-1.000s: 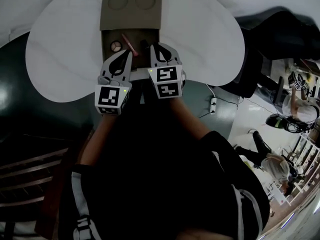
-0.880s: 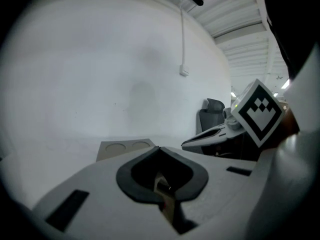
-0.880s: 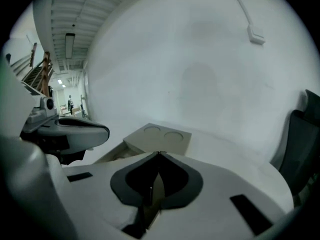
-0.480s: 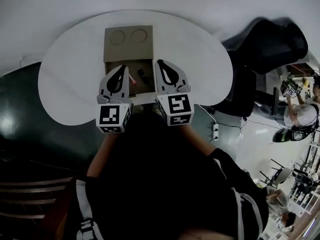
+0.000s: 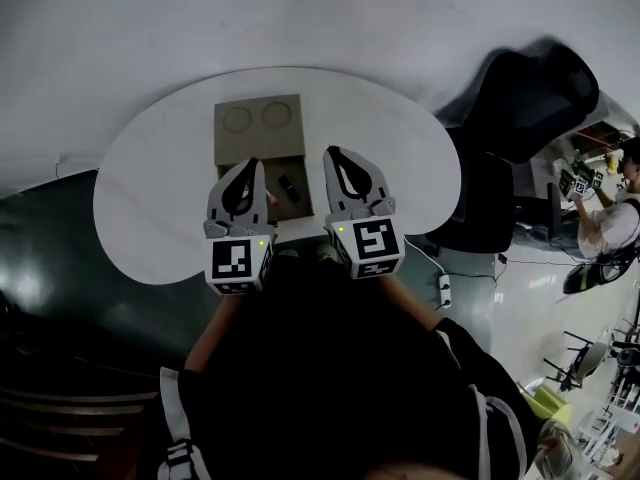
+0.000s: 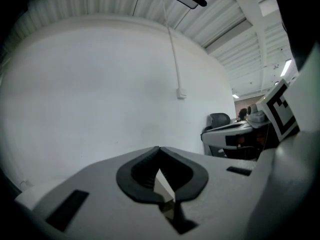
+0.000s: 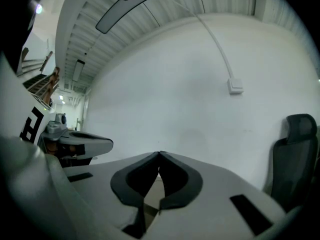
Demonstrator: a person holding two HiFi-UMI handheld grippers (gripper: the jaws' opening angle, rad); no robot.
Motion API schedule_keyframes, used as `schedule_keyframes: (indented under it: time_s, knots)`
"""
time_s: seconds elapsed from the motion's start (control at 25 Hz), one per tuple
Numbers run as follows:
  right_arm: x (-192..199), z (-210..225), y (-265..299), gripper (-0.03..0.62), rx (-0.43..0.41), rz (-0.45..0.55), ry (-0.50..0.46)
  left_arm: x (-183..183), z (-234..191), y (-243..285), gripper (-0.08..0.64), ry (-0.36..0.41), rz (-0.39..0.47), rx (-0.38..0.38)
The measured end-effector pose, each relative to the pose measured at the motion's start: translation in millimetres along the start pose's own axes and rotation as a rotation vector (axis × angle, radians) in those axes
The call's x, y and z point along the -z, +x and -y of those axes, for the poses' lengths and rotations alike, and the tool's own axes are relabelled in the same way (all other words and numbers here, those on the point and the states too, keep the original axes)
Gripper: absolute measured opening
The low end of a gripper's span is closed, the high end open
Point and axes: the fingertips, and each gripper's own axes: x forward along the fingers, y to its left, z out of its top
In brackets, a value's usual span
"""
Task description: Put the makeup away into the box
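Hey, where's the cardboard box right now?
In the head view the cardboard box sits centre on the white table, lid flap open toward the far side, its near end showing between the left gripper and right gripper.

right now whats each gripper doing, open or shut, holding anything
Left gripper: shut, tips together, holding nothing.
Right gripper: shut, tips together, holding nothing.

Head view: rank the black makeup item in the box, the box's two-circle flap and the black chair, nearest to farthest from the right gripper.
1. The black makeup item, in the box, just left of the right gripper.
2. The two-circle flap, beyond it, up-left.
3. The black chair, off the table, far right.
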Motion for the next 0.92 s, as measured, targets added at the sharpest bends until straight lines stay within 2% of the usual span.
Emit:
schedule_keyframes:
  time_s: [0.92]
  knots:
    - [13.2, -7.6, -0.1, 0.023, -0.039, -0.012, 0.000, 10.9, -1.4, -8.0, 0.003, 0.018, -0.010, -0.031]
